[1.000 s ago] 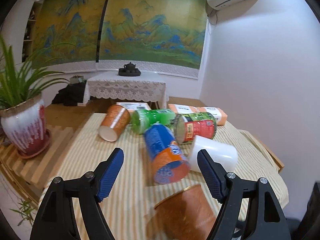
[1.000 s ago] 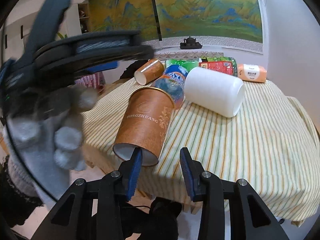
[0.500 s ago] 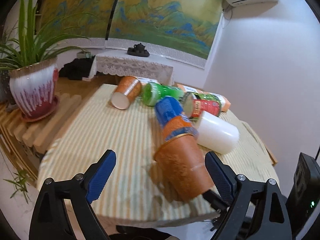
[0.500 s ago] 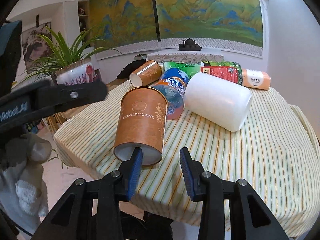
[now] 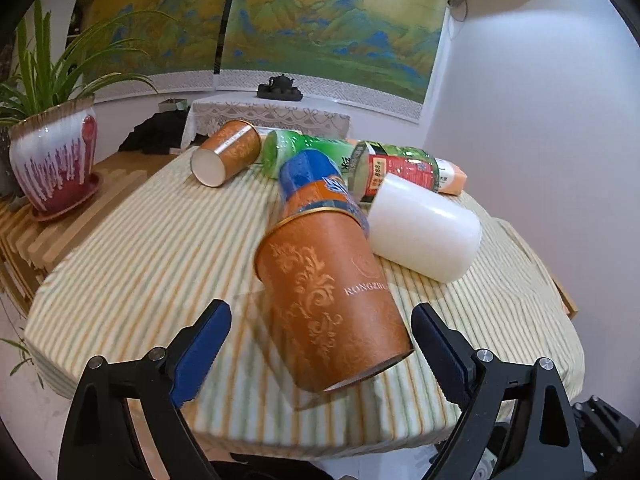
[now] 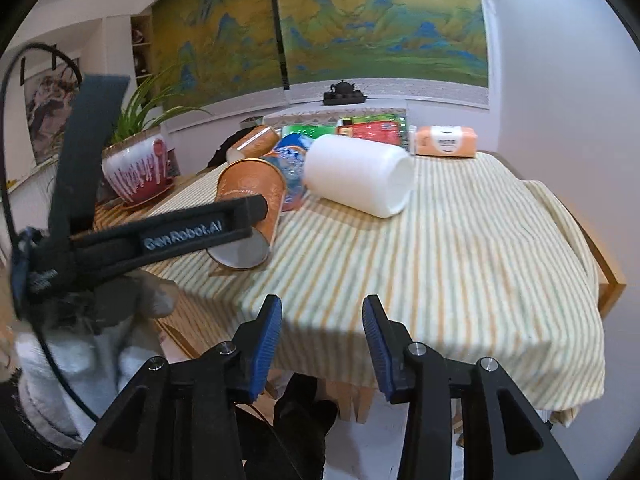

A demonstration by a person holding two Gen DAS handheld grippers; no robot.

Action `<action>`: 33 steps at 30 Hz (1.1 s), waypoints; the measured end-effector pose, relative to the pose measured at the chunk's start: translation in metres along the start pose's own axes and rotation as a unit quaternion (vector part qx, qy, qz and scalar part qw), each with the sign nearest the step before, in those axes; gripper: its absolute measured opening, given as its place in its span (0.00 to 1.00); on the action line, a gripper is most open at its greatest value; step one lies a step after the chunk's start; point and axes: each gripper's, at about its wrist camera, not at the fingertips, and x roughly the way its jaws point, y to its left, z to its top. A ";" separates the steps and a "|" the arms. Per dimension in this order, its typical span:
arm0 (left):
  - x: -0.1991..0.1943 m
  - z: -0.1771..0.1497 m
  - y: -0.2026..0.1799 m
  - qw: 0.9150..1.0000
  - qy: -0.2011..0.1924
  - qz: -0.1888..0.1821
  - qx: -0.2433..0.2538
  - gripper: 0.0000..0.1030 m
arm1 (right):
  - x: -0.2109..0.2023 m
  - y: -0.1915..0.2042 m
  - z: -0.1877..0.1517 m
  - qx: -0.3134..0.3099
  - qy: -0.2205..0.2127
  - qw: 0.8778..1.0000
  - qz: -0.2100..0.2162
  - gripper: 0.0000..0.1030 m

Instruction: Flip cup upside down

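Observation:
An orange paper cup (image 5: pixel 328 300) with gold pattern lies on its side near the front edge of the striped table, its base toward me. My left gripper (image 5: pixel 320 360) is open, its blue pads on either side of the cup's base without touching. In the right wrist view the same cup (image 6: pixel 252 208) lies at the left, partly hidden by the left gripper's black body (image 6: pixel 160 236). My right gripper (image 6: pixel 320 340) is open and empty, off the table's front edge. A white cup (image 5: pixel 420 228) lies on its side beside the orange one.
A second orange cup (image 5: pixel 228 152), a blue-orange can (image 5: pixel 316 184), a green bottle (image 5: pixel 308 150), a red-green can (image 5: pixel 396 168) and an orange packet (image 6: pixel 446 141) lie at the back of the table (image 5: pixel 140 260). A potted plant (image 5: pixel 52 160) stands on a slatted bench at the left.
My right gripper has let go of the orange cup and pulled back to the right. My left gripper has closed in around the cup, which lies on the table.

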 end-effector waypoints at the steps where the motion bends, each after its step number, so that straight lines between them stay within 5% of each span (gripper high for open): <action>1: 0.002 -0.002 -0.002 1.000 -0.002 0.004 0.000 0.86 | -0.001 -0.002 0.000 0.004 -0.001 1.000 0.000 0.38; 6: 0.009 -0.005 -0.001 1.000 0.003 0.007 -0.002 0.62 | -0.004 -0.007 0.003 0.012 -0.006 1.000 -0.001 0.38; 19: -0.028 0.004 0.003 0.999 -0.027 -0.006 0.044 0.61 | -0.005 -0.011 0.006 0.024 -0.011 1.000 0.004 0.38; 26: -0.049 0.006 -0.001 0.993 0.030 -0.073 0.082 0.61 | -0.014 -0.013 0.014 0.038 -0.033 0.999 0.009 0.38; 33: -0.052 0.002 -0.003 0.985 0.067 -0.083 0.136 0.61 | -0.014 -0.014 0.060 0.029 -0.055 0.996 0.061 0.38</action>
